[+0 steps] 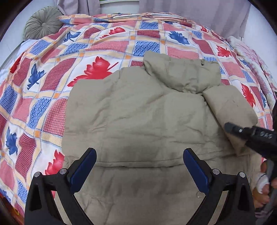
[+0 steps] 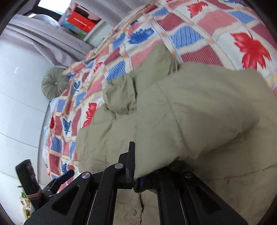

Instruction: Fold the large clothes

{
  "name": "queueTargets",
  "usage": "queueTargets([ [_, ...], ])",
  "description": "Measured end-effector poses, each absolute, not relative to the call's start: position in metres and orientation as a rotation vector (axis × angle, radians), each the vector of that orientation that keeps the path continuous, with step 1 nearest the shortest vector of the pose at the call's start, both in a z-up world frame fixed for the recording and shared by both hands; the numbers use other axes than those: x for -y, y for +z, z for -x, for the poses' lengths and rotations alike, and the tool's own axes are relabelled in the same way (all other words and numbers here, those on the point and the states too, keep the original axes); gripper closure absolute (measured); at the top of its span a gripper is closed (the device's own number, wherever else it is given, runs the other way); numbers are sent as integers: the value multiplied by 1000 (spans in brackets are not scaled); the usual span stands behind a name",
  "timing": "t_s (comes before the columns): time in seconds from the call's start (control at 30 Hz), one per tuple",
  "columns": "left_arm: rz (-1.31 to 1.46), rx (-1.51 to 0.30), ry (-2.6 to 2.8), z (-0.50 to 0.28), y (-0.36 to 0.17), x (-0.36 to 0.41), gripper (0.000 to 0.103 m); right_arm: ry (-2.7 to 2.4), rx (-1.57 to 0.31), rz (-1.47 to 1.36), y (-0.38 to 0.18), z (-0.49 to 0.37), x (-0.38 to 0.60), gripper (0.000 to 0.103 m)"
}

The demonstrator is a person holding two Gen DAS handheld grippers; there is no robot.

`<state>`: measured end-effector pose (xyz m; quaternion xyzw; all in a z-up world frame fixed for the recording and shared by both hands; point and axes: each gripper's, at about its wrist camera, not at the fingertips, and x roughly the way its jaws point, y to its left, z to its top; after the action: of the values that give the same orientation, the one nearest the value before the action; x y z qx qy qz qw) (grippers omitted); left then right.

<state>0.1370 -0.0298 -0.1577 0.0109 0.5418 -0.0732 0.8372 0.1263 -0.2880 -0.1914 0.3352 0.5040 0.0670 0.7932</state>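
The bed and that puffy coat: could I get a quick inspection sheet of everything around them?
Surface: bed under a checked red, blue and white quilt with leaf prints.
Job's things: olive-beige padded jacket lying on the quilt, hood at the far end; one sleeve lifted and folding over the body.
Clutter: round grey-green pleated cushion at the bed's far corner.
Grippers: left gripper open above the jacket, holding nothing; right gripper shut on the sleeve.
Cables: nothing seen.
Surroundings: pale grey curtains, white wall, colourful boxes on a sill.
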Motion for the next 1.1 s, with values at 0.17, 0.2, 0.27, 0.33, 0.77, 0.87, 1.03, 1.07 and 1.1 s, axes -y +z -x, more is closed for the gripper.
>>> queueTargets([
  [0.17,-27,-1154,-167,-139,-161,20,2,53,-1151,-800,-232,-126,291,98],
  [0.2,-36,-1144,-169,-141,-159,20,2,49,-1151,-820,-232,-124,294,97],
  [0.27,-55,-1126,-175,-145,-154,20,2,48,-1154,-836,-226,-122,294,92],
  [0.33,-58,-1134,-191,-150,-153,20,2,51,-1146,-828,-214,-117,296,65],
  [0.77,54,-1181,-265,-165,-163,16,2,-127,-948,-1111,-193,-88,363,51],
  [0.87,64,-1167,-278,-166,-160,7,2,-151,-941,-1151,-195,-97,363,90],
  [1.03,157,-1152,-318,-173,-153,-15,2,-10,-953,-754,-145,-134,300,94],
  [1.07,188,-1155,-319,-174,-153,-19,2,20,-961,-675,-139,-139,284,94],
  [1.1,226,-1156,-311,-176,-152,-25,2,46,-973,-595,-134,-144,266,94],
])
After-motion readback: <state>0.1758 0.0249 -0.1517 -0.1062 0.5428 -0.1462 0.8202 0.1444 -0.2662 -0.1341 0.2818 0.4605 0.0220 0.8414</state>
